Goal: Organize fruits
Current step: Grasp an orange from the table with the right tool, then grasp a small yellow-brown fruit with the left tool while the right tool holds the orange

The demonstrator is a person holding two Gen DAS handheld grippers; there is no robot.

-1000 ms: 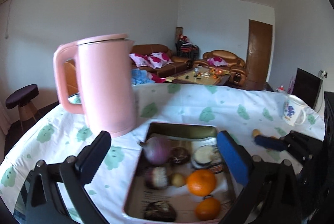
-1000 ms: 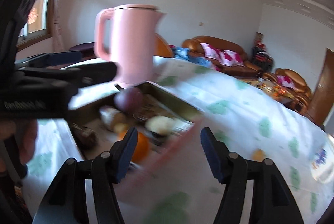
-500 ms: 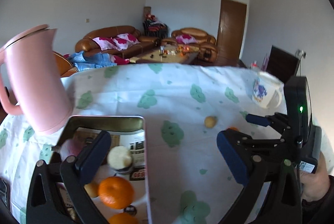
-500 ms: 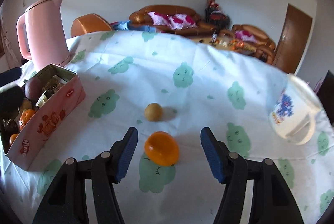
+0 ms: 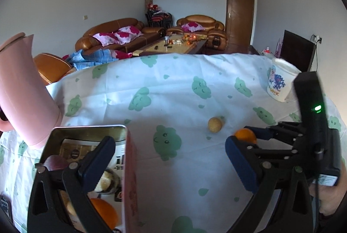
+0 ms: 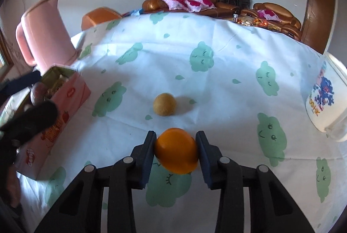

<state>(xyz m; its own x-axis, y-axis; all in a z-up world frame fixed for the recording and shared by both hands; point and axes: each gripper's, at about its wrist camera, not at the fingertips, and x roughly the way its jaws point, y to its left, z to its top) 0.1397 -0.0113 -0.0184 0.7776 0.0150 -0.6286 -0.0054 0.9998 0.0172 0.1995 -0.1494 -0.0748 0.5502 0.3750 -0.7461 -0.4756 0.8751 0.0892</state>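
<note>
Gripping one orange [image 6: 176,150], right gripper [image 6: 176,151]; one yellow fruit [image 6: 164,104] beyond.

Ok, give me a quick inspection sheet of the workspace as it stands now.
Surface: table under a white cloth with green prints.
Job's things: orange between the right tool fingers; small tan fruit loose beyond it; pink tin holding fruit.
Clutter: pink kettle, printed mug.
Grippers: right tool shut on orange; left tool open, by the tin.
Cables: nothing seen.
Surroundings: brown sofas, wooden door.
</note>
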